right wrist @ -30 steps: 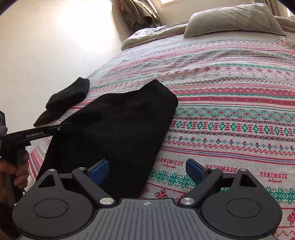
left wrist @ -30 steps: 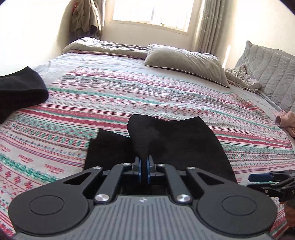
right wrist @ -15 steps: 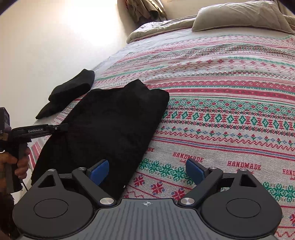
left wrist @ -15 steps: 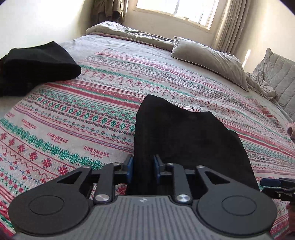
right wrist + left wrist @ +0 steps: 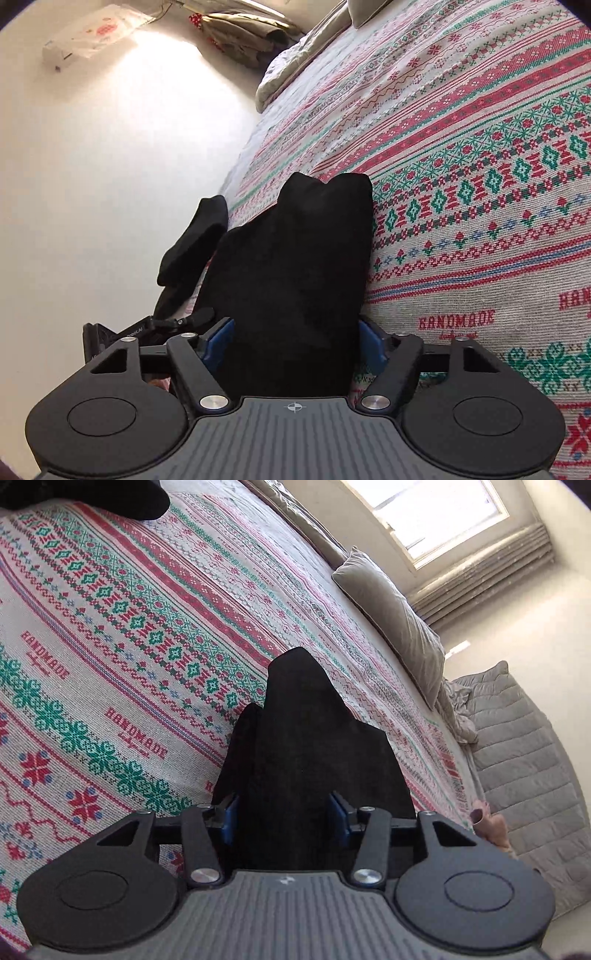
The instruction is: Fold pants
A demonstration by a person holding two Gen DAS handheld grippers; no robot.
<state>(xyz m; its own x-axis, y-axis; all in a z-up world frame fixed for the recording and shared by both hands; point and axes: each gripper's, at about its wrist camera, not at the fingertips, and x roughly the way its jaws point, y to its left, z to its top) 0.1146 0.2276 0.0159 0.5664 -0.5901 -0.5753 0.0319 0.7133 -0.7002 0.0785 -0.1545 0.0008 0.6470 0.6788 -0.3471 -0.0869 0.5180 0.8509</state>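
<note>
Left fingers opening, right fingers closing around pants

Black pants on red, green and white cross-stitch-patterned bedspread; grey pillow.

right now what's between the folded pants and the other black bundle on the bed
Only a bare strip of the patterned blanket lies between the pants and the black bundle; the right wrist view shows it.

Daylight from window, blown out white. Glare patch on wall. Bed evenly lit, sharp. Black pants lose all detail. Strong fisheye bending, dark corners, both views tilted.
</note>
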